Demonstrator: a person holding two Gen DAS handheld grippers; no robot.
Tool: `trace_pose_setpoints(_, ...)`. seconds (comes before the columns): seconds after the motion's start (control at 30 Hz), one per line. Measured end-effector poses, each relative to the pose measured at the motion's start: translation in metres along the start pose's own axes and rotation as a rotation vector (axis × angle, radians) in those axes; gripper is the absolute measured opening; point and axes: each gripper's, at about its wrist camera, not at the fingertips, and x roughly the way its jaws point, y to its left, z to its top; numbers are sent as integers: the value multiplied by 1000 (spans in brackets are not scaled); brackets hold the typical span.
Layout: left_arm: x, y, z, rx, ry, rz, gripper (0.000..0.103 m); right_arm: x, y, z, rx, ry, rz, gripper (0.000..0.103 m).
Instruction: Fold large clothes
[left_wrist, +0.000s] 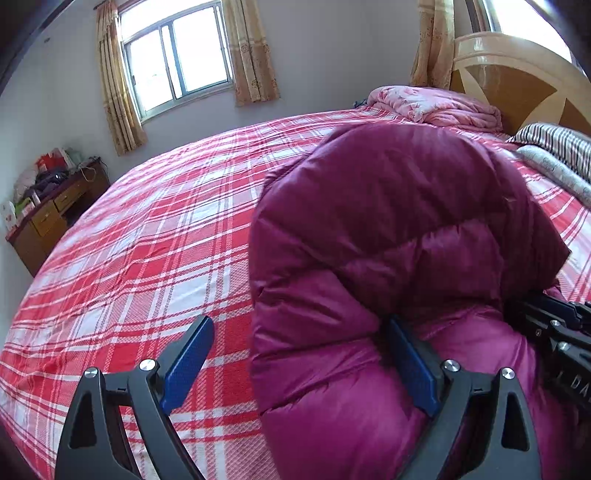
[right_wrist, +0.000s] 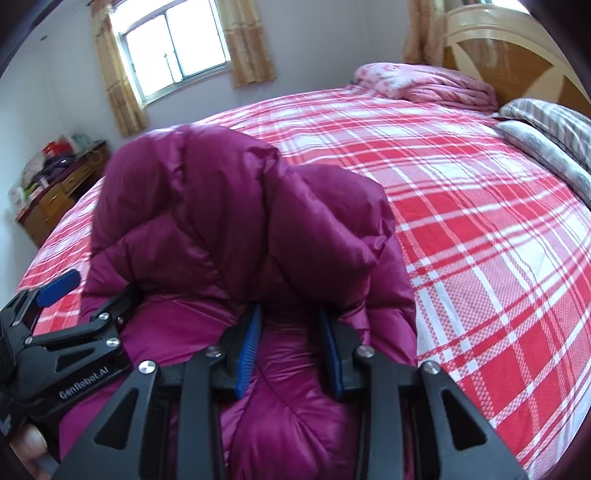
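A magenta puffer jacket (left_wrist: 399, 229) lies bunched on the red plaid bed (left_wrist: 155, 229); it also shows in the right wrist view (right_wrist: 229, 206). My left gripper (left_wrist: 299, 347) is open wide, its left pad over the sheet and its right pad pressed into the jacket's left edge. My right gripper (right_wrist: 290, 325) has its jaws partly closed around a fold of the jacket, fabric bulging between the blue pads. The left gripper (right_wrist: 62, 295) shows at the left of the right wrist view, the right gripper (left_wrist: 557, 332) at the right edge of the left wrist view.
A pink quilt (left_wrist: 436, 105) and striped pillows (left_wrist: 557, 147) lie by the wooden headboard (left_wrist: 517, 77). A cluttered wooden dresser (left_wrist: 48, 210) stands at the left wall under a curtained window (left_wrist: 177, 59). Plaid sheet spreads left and right of the jacket.
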Motion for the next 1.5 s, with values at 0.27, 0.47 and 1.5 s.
trace_pose_setpoints(0.27,-36,55,-24,-135,-44,-111,93,-50,-41,-9,91,-112,55,74)
trace_pose_setpoints(0.47,-25,55,-34,-180,-7,-194,93,-32,-63,-7,155,-10,107,79)
trace_pose_setpoints(1.5,-15,6,-16,-28,-27,-185,91,9,-69,-7,210,108,312,40)
